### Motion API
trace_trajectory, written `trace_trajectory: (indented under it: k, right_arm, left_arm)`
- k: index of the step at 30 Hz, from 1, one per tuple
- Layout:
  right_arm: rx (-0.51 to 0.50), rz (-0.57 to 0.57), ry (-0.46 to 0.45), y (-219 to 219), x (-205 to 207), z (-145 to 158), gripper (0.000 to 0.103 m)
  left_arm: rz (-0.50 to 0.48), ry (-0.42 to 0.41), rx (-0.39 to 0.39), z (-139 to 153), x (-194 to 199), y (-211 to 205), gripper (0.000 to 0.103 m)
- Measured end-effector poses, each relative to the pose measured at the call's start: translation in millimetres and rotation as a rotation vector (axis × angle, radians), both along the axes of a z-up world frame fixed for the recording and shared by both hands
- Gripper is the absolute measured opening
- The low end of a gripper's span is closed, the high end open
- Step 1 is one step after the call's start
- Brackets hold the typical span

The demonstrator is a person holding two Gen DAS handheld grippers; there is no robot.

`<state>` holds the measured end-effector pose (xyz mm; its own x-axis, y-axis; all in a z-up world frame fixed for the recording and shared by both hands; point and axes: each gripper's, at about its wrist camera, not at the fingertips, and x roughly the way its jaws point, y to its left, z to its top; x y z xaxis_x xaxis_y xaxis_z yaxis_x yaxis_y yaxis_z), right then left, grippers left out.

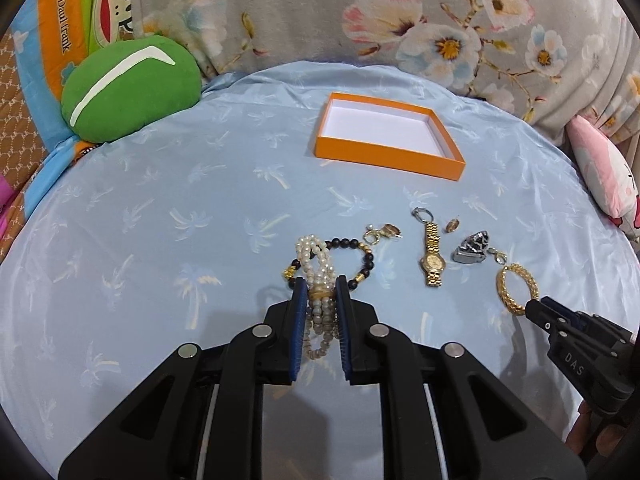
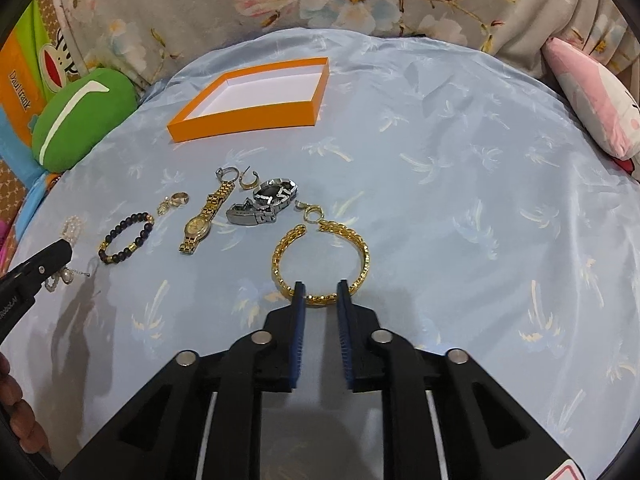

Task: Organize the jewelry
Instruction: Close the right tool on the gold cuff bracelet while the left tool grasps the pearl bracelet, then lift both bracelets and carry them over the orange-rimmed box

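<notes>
While your left tongs (image 1: 322,300) pinch the pearl bracelet (image 1: 316,272) mid-frame, loose strands may slip; your right tongs (image 2: 320,294) gape around the gold bangle (image 2: 320,256), ungripped.

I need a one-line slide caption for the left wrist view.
Left gripper shut on pearl bracelet, orange box empty beyond.

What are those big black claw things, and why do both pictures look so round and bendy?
They are two hand-held grabbers with small cameras on them, one in each of a person's hands. The round lenses bend each picture. The left gripper has pinched a white pearl bracelet. The right gripper sits around a gold chain bangle, jaws apart. On the pale blue palm-print cloth lie a dark bead bracelet, a gold wristwatch, a silver watch and an empty orange box.
</notes>
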<state>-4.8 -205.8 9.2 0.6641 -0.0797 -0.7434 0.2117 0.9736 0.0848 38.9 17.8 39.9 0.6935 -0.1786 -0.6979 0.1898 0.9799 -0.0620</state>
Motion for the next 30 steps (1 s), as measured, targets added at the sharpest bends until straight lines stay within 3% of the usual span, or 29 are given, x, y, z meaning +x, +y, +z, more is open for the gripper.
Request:
trace_trajectory:
  k: [2, 3, 7, 13, 20, 22, 24, 30]
  right_arm:
    - [-0.024, -0.001, -0.063, 2, -5, 7, 0.075]
    - [-0.044, 0.002, -0.074, 4, -4, 10, 0.075]
    - [-0.088, 0.005, -0.027, 5, 18, 9, 0.075]
    - [-0.077, 0.01, 0.059, 5, 41, -11, 0.061]
    - [-0.049, 0.007, 0.046, 4, 33, -13, 0.057]
    - [-0.04, 0.006, 0.038, 3, 29, -12, 0.057]
    - [-0.028, 0.007, 0.028, 3, 25, -10, 0.057]
    - [-0.016, 0.013, 0.024, 5, 20, -10, 0.057]
  left_arm:
    - [0.0, 0.011, 0.001, -4, -1, 1, 0.014]
    - [-0.003, 0.021, -0.001, -7, -1, 1, 0.014]
    - [-0.009, 0.035, 0.002, -15, -1, -3, 0.014]
    - [-0.022, 0.026, 0.006, -14, -5, -6, 0.014]
    - [-0.014, 0.065, -0.027, -21, -7, 4, 0.014]
    - [-0.017, 0.082, -0.035, -26, -10, 10, 0.023]
    - [-0.007, 0.073, -0.032, -29, -17, 16, 0.041]
    - [-0.016, 0.063, -0.01, -33, -22, 16, 0.044]
